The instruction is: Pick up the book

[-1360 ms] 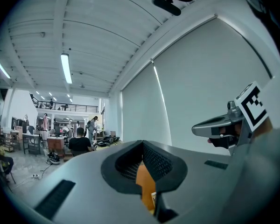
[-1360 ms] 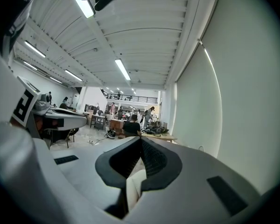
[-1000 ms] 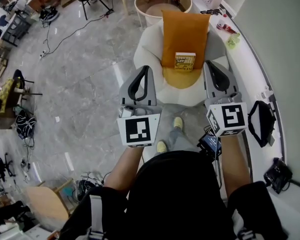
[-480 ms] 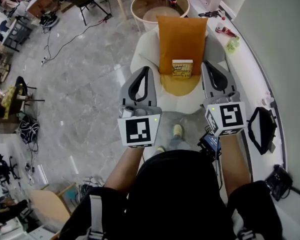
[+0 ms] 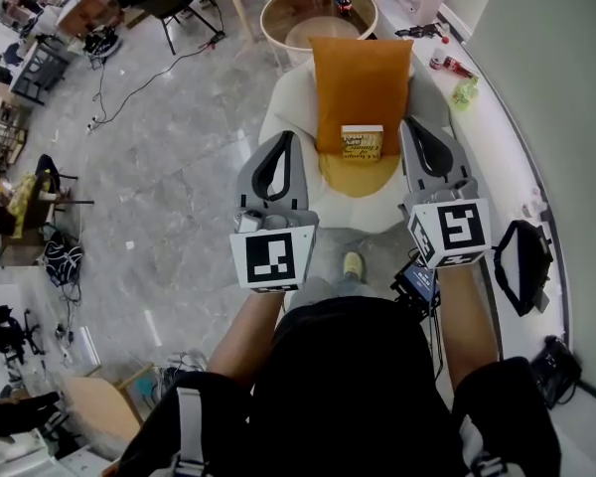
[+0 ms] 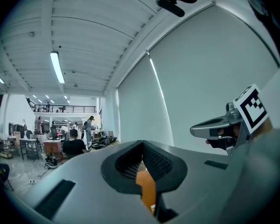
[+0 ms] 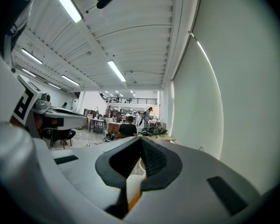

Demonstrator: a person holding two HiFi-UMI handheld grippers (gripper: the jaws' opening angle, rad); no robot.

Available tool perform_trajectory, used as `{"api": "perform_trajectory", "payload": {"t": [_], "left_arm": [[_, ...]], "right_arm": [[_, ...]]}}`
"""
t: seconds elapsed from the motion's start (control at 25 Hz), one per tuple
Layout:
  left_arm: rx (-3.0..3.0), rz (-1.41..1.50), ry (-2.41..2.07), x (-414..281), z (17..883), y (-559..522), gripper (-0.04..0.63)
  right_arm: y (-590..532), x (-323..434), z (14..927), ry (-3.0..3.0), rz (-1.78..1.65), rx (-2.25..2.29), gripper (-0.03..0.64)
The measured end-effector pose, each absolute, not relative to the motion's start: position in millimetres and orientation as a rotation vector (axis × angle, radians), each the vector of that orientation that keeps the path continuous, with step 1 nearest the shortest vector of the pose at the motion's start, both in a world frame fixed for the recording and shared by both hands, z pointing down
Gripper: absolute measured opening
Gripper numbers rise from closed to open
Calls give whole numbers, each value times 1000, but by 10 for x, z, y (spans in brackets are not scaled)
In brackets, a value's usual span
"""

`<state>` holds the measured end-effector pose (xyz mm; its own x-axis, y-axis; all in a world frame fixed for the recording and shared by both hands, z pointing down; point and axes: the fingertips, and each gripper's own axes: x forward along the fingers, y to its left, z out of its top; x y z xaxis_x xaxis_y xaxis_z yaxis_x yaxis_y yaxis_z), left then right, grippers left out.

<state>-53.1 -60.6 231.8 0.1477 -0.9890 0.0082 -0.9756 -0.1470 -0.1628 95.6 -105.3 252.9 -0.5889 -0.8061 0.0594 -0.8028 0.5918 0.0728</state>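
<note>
Head view: the step in hand looks like the approach, with nothing grasped yet. The left hand-held gripper (image 5: 284, 137) and the right hand-held gripper (image 5: 408, 125) are held out level, side by side, both with jaws together and empty. Between and beyond them stands a white armchair (image 5: 290, 97). The book (image 5: 362, 141) stands upright on its seat, leaning back against an orange cushion (image 5: 361, 73). It is a small book with a pale yellow cover and dark print too small to read. It lies near the right hand-held gripper's tip but apart from it.

Left gripper view: the ribbed pads meet at the tip with nothing clamped. Only a strip of the orange cushion shows through the gap below them.

Right gripper view: the jaws are likewise pressed together and bare, with a sliver of white and orange behind them.

The next move probably calls for spreading one pair of jaws and bringing it over the book's top edge. The book is thin and only propped, so a nudge could tip it flat.
</note>
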Motion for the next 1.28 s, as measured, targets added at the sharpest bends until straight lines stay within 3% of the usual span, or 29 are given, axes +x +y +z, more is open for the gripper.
{"api": "perform_trajectory", "payload": {"t": [0.64,1.28], "left_arm": [[-2233,-183,1956,-425,2139,-701,11],[-2267,-183,1978,-794,2279,-1216,11]], "right_arm": [[-1220,1068,2468,-2772,-38,1379,14],[-1709,701,2585,-2735,-40,1329,14]]}}
